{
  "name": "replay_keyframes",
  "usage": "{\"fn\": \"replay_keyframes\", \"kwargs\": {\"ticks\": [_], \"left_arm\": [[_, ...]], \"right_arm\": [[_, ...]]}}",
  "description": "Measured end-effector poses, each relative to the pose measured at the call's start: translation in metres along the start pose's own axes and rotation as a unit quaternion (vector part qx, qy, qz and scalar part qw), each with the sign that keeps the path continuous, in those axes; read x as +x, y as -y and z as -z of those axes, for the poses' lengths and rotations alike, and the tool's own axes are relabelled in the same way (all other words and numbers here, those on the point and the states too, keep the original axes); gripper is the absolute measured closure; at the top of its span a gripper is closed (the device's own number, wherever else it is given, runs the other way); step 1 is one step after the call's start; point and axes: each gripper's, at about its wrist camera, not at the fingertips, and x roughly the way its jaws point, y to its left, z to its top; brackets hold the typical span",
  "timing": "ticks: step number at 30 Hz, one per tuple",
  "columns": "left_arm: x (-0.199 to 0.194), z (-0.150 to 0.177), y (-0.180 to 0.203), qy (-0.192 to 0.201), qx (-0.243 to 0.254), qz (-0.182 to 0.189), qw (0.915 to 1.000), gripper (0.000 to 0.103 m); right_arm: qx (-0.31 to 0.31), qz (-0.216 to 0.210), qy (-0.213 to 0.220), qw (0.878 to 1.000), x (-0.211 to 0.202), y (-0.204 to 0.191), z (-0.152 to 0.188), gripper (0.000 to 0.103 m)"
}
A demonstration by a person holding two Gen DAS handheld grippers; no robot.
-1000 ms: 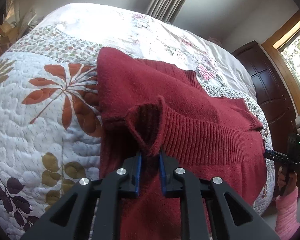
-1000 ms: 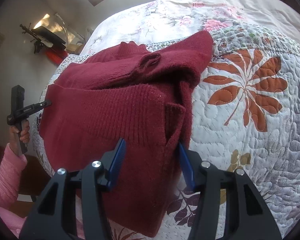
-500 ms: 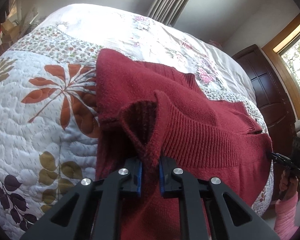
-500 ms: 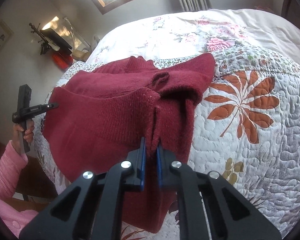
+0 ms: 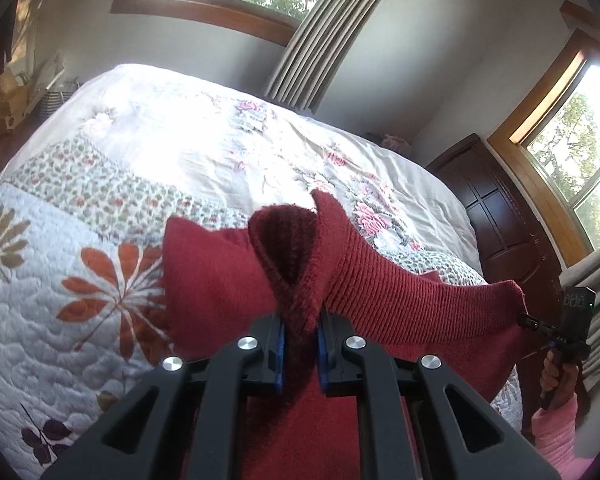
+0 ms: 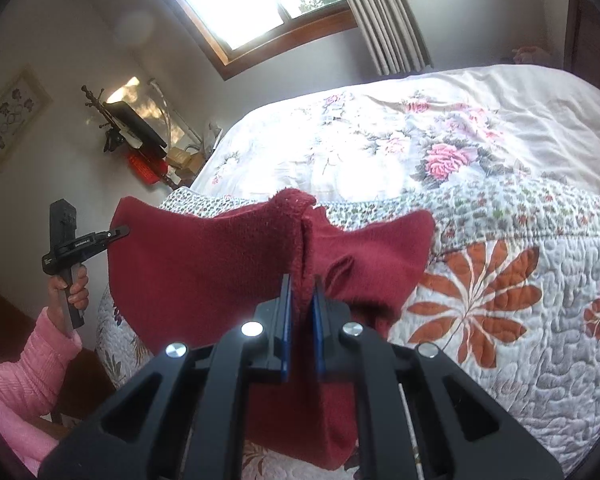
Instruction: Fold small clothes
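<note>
Sweater [image 5: 380, 288] dark red knit, hem lifted off bed [image 5: 100, 320], stretched between left gripper [image 5: 300, 330] and right gripper [image 6: 300, 300], both jaws clenched on ribbed edge.

The lower part of the red sweater [image 5: 384, 292] drops behind the black fingers [image 5: 260, 344] at the bottom of the left wrist view, so its bottom edge cannot be seen. In the right wrist view the same garment [image 6: 204, 264] hides the near edge of the bed [image 6: 500, 200] in the lower left. The person is cut off by the frame: only a pink sleeve [image 6: 16, 376] and one hand [image 6: 74, 290] show at the left edge. The clutter [image 6: 140, 144] against the wall in the upper left is too small to identify. The picture [image 6: 12, 116] beside it is blurred.
</note>
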Motion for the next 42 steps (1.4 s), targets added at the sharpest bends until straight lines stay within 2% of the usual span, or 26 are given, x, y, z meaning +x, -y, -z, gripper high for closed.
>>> {"fn": "replay_keyframes", "kwargs": {"ticks": [7, 9, 13, 18, 19, 24, 28, 30, 32, 33, 36, 39, 40, 42], "left_arm": [[0.041, -0.057, -0.003, 0.020, 0.001, -0.034, 0.9992, 0.091], [0.058, -0.068, -0.010, 0.015, -0.005, -0.046, 0.9988, 0.091], [0.102, -0.075, -0.027, -0.027, -0.012, -0.081, 0.9962, 0.091], [0.151, -0.061, -0.048, -0.086, -0.014, -0.124, 0.9885, 0.091], [0.157, -0.059, -0.051, -0.076, -0.009, -0.118, 0.9901, 0.091], [0.185, -0.047, -0.068, -0.118, -0.021, -0.150, 0.9815, 0.089], [0.193, -0.040, -0.075, -0.125, -0.023, -0.158, 0.9793, 0.084], [0.192, -0.037, -0.077, -0.126, -0.029, -0.157, 0.9792, 0.080], [0.186, -0.038, -0.076, -0.122, -0.033, -0.155, 0.9798, 0.077], [0.180, -0.039, -0.074, -0.119, -0.034, -0.155, 0.9802, 0.076], [0.150, -0.039, -0.068, -0.103, -0.023, -0.154, 0.9824, 0.074], [0.126, -0.035, -0.065, -0.095, -0.017, -0.142, 0.9851, 0.064], [0.100, -0.023, -0.065, -0.092, -0.012, -0.137, 0.9862, 0.063], [0.089, -0.016, -0.066, -0.091, -0.006, -0.141, 0.9858, 0.062]], "right_arm": [[0.012, 0.041, 0.001, 0.999, 0.035, 0.022, -0.071, 0.095], [0.023, 0.052, -0.006, 0.998, 0.051, 0.031, -0.085, 0.095], [0.048, 0.068, -0.041, 0.996, 0.102, 0.055, -0.099, 0.095], [0.088, 0.092, -0.103, 0.987, 0.166, 0.085, -0.086, 0.095], [0.090, 0.099, -0.113, 0.985, 0.176, 0.089, -0.082, 0.095], [0.117, 0.134, -0.158, 0.971, 0.215, 0.109, -0.063, 0.095], [0.121, 0.153, -0.183, 0.964, 0.231, 0.114, -0.047, 0.093], [0.121, 0.153, -0.180, 0.964, 0.230, 0.114, -0.046, 0.093], [0.131, 0.145, -0.167, 0.966, 0.221, 0.113, -0.049, 0.085], [0.137, 0.143, -0.157, 0.968, 0.213, 0.112, -0.051, 0.078], [0.136, 0.137, -0.123, 0.974, 0.180, 0.106, -0.055, 0.070], [0.116, 0.123, -0.114, 0.979, 0.139, 0.093, -0.044, 0.064], [0.109, 0.117, -0.111, 0.981, 0.126, 0.088, -0.038, 0.059], [0.096, 0.097, -0.111, 0.984, 0.101, 0.078, -0.022, 0.052]]}}
